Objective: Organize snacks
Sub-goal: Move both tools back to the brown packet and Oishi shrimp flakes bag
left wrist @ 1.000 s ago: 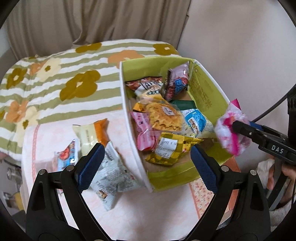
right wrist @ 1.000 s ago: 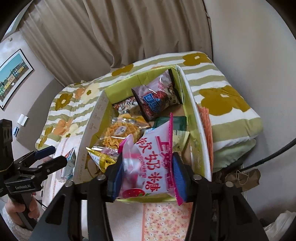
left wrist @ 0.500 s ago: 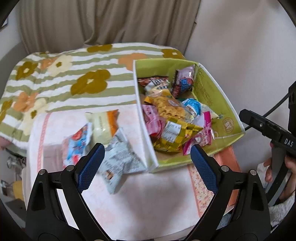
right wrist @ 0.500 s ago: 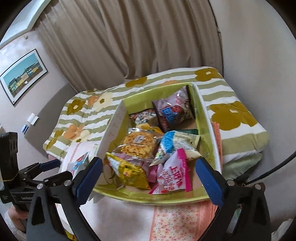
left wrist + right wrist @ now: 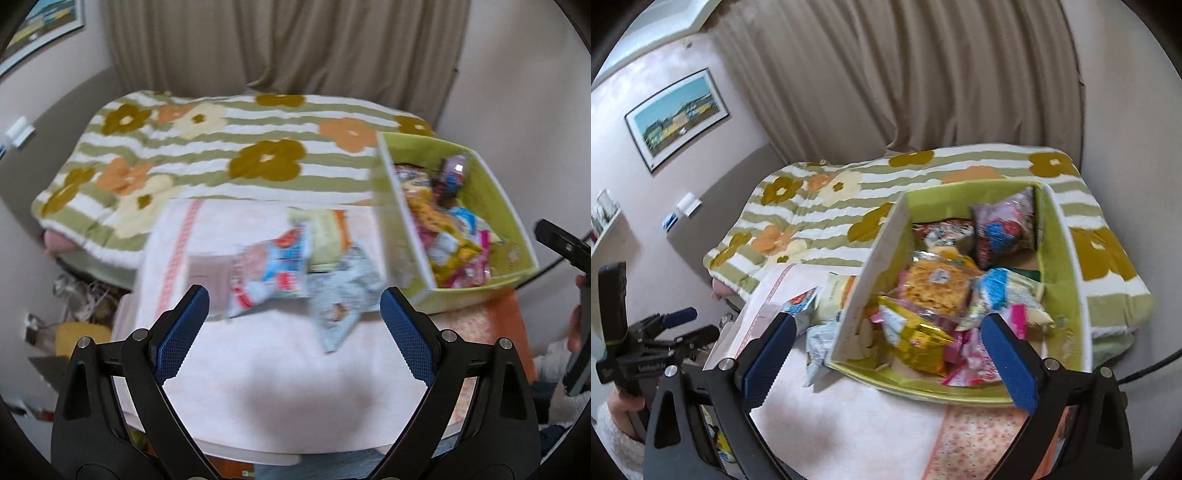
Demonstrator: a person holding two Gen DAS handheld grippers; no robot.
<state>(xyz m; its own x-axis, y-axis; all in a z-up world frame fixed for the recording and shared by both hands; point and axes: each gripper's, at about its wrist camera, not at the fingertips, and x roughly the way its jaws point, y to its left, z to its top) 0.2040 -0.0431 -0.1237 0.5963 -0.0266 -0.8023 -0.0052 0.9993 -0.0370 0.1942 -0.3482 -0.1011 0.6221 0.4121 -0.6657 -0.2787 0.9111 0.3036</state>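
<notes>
left hand-held gripper [image 5: 293, 314]: jaws wide apart, nothing between the pads; hovers over the near-left part of the table [image 5: 258, 398].
loose snacks [image 5: 273, 267]: three packets on the table, just left of the box, beyond the left gripper's fingertips; view blurred.
right hand-held gripper [image 5: 888, 349]: jaws have just been opening, now wide, nothing held.
green box [image 5: 1067, 266]: on the table's right side, full of packets.
pink packet [image 5: 975, 360]: lies in the box's near corner, seen between the right gripper's fingers, not touching them.
bed [image 5: 820, 206]: far side, flowered striped cover.
</notes>
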